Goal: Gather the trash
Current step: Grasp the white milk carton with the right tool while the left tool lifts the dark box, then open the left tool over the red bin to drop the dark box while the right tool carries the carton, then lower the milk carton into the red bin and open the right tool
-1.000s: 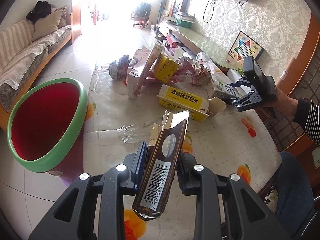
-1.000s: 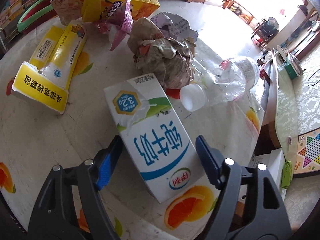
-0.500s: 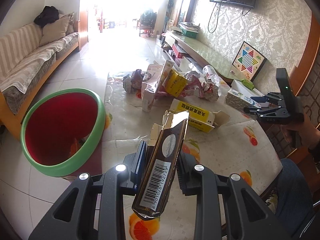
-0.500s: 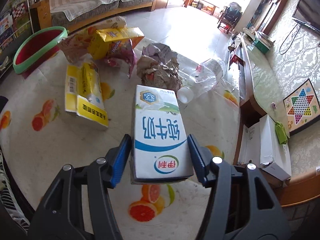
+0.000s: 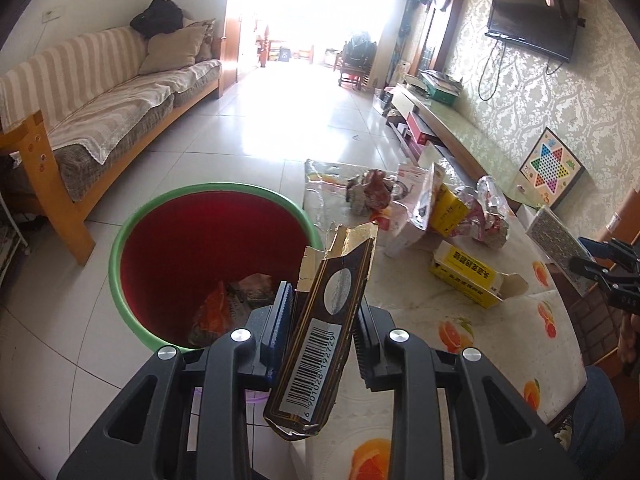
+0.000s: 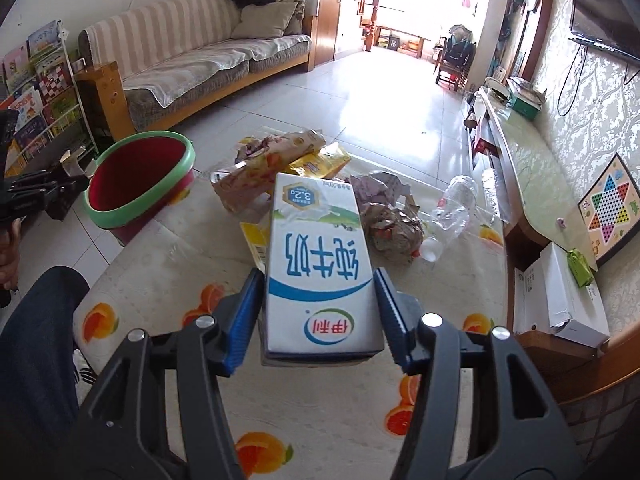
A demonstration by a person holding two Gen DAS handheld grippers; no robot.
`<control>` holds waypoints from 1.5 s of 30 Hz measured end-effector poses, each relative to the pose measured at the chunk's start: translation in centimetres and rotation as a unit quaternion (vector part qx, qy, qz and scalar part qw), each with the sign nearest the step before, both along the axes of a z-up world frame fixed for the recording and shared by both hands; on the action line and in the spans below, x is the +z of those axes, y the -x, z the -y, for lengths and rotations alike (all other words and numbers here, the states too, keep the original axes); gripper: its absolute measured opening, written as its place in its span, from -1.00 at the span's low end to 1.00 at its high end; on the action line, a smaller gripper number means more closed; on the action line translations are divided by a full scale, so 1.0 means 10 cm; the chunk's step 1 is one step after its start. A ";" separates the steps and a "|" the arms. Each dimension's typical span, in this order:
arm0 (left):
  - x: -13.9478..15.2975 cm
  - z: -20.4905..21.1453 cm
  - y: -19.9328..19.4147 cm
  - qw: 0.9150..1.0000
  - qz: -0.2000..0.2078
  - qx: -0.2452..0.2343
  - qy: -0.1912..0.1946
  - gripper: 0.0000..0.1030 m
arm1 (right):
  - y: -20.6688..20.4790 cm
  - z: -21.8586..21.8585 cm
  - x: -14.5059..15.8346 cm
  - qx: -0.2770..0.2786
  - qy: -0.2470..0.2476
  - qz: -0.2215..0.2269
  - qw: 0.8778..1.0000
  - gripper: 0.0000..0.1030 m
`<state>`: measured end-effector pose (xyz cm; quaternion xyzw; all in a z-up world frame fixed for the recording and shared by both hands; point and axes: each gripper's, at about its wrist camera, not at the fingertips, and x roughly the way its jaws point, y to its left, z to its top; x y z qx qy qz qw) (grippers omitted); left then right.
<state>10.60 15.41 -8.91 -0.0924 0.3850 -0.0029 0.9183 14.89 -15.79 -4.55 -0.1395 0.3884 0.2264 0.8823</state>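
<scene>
My left gripper (image 5: 322, 316) is shut on a flattened brown carton with a barcode (image 5: 324, 332) and holds it above the near rim of the red bin with a green rim (image 5: 132, 220), which has some trash inside. My right gripper (image 6: 316, 300) is shut on a white and blue milk carton (image 6: 316, 264), lifted above the table. The bin also shows in the right wrist view (image 6: 140, 180), left of the table. The right gripper (image 5: 604, 268) with the carton shows at the right edge of the left wrist view.
On the fruit-print table (image 6: 160, 280) lie a yellow box (image 5: 468, 272), crumpled paper (image 6: 392, 220), snack bags (image 6: 280, 152) and a clear plastic bottle (image 6: 452, 212). A sofa (image 5: 100, 112) stands left, a TV bench (image 6: 528, 152) right. My knee (image 6: 36, 340) is near the table.
Both grippers rose and pulled back. The left one carried the brown carton leftward over the bin. The right one closed on the milk carton and lifted it off the table.
</scene>
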 end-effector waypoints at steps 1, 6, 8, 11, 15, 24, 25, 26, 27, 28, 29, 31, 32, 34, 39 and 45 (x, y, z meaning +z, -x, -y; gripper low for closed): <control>0.00 -0.10 -0.04 1.000 0.001 0.013 0.005 -0.47 | 0.01 -0.07 -0.01 0.006 -0.002 -0.003 1.000 0.05; 0.00 -0.50 -0.26 0.998 0.004 0.058 0.013 -0.47 | 0.06 -0.41 -0.04 0.036 0.000 -0.009 0.999 0.05; 0.01 -0.61 -0.34 0.998 0.004 0.067 0.012 -0.47 | 0.08 -0.52 -0.02 0.045 0.001 -0.008 0.999 0.05; -0.01 -0.74 -0.44 0.997 0.003 0.080 0.012 -0.47 | 0.09 -0.63 -0.02 0.050 -0.004 -0.009 0.999 0.05; -0.09 -0.80 -0.57 0.996 -0.006 0.088 0.009 -0.47 | 0.10 -0.74 -0.02 0.050 -0.011 -0.012 0.999 0.05; -0.21 -0.86 -0.66 0.995 -0.021 0.097 0.009 0.22 | 0.13 -0.91 -0.08 0.059 -0.011 -0.024 0.998 0.05; -0.20 -0.86 -0.66 0.995 -0.020 0.098 0.005 0.34 | 0.13 -0.92 -0.08 0.060 -0.011 -0.025 0.998 0.05; -0.19 -0.85 -0.65 0.995 -0.019 0.101 0.000 0.56 | 0.12 -0.95 -0.07 0.061 -0.011 -0.025 0.998 0.05; -0.18 -0.86 -0.64 0.994 -0.016 0.105 -0.004 0.66 | 0.11 -0.97 -0.07 0.062 -0.012 -0.025 0.998 0.05; -0.16 -0.86 -0.61 0.994 -0.011 0.107 -0.006 0.79 | 0.09 -0.99 -0.07 0.064 -0.014 -0.026 0.998 0.05; -0.14 -0.87 -0.59 0.994 -0.008 0.110 -0.005 0.84 | 0.07 -1.03 -0.06 0.065 -0.017 -0.026 0.997 0.05; -0.12 -0.90 -0.54 0.993 -0.009 0.118 -0.010 0.84 | 0.02 -1.12 -0.05 0.069 -0.023 -0.027 0.997 0.05; -0.11 -0.92 -0.51 0.993 -0.009 0.121 -0.015 0.84 | 0.00 -1.18 -0.04 0.072 -0.026 -0.027 0.997 0.05; -0.09 -0.95 -0.45 0.992 -0.008 0.125 -0.020 0.84 | -0.04 -1.31 -0.05 0.078 -0.030 -0.026 0.996 0.05; -0.07 -1.05 -0.19 0.989 -0.004 0.144 -0.011 0.84 | -0.18 -1.69 -0.10 0.096 -0.050 -0.036 0.993 0.05; -0.10 -1.22 0.16 0.986 -0.005 0.169 0.000 0.84 | -0.30 -2.26 -0.13 0.126 -0.053 -0.032 0.990 0.04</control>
